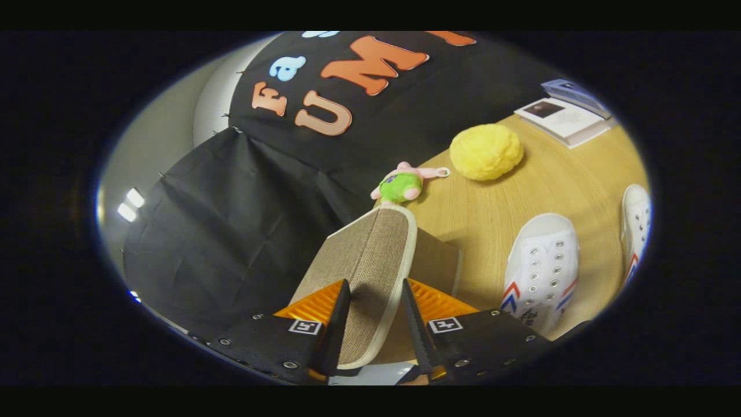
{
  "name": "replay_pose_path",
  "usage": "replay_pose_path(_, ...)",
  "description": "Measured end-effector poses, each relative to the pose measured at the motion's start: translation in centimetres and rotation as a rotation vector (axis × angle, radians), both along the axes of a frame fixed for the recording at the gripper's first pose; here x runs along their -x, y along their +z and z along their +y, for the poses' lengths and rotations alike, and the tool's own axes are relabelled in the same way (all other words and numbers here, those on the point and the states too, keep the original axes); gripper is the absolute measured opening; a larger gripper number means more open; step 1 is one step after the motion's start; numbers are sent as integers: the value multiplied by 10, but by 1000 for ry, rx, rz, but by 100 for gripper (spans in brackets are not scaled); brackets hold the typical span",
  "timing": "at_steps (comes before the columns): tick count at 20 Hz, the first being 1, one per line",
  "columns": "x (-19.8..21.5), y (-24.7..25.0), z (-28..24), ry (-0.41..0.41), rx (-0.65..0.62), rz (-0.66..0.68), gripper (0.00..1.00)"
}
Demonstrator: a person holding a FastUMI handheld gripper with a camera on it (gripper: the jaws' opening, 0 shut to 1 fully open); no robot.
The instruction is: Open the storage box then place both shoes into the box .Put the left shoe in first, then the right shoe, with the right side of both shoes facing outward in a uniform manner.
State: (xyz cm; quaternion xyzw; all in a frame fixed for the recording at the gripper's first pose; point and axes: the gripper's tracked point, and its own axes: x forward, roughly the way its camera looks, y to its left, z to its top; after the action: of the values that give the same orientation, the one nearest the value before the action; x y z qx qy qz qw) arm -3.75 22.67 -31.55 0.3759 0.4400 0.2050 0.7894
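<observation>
The round light-wood surface (556, 191) carries the beige woven fabric storage box (434, 260), whose cream-rimmed lid (370, 266) stands raised on edge between the fingers. Beside the box lie two white canvas shoes (541, 269) with red-and-blue chevrons. Near the far edge sit white books (564, 119), a fluffy yellow ball (486, 152) and a small green-and-pink plush toy (400, 185). The gripper (375, 298) appears to pinch the lid, though contact on the right finger is unclear.

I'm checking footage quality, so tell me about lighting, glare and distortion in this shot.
Gripper view: fisheye bends the table edge and stretches the lid between the tongs; bright glare from ceiling lights beyond the wall cloth; soft shadow under the yellow ball; the shoes are evenly lit and sharp.
</observation>
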Motion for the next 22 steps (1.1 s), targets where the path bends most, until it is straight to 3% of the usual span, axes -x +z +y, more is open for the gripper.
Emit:
replay_pose_path(2, -2, 9, -1, 11, 38, -41, 35)
replay_pose_path(4, 7, 14, 11, 63, -15, -15, 31)
replay_pose_path(7, 21, -3, 22, 100, -77, 76, 46)
replay_pose_path(8, 25, -10, 24, 93, -95, 101, 62)
replay_pose_path(10, 28, -17, 30, 85, -164, 149, 82)
replay_pose_path(12, 29, -23, 37, 68, -241, 199, 91)
replay_pose_path(14, 26, -24, 38, 51, -286, 218, 94)
replay_pose_path(17, 21, -21, 36, 35, -283, 188, 89)
replay_pose_path(18, 22, -20, 36, 41, -272, 179, 79)
replay_pose_path(20, 24, -20, 36, 50, -250, 179, 72)
replay_pose_path(22, 25, -18, 32, 41, -207, 179, 72)
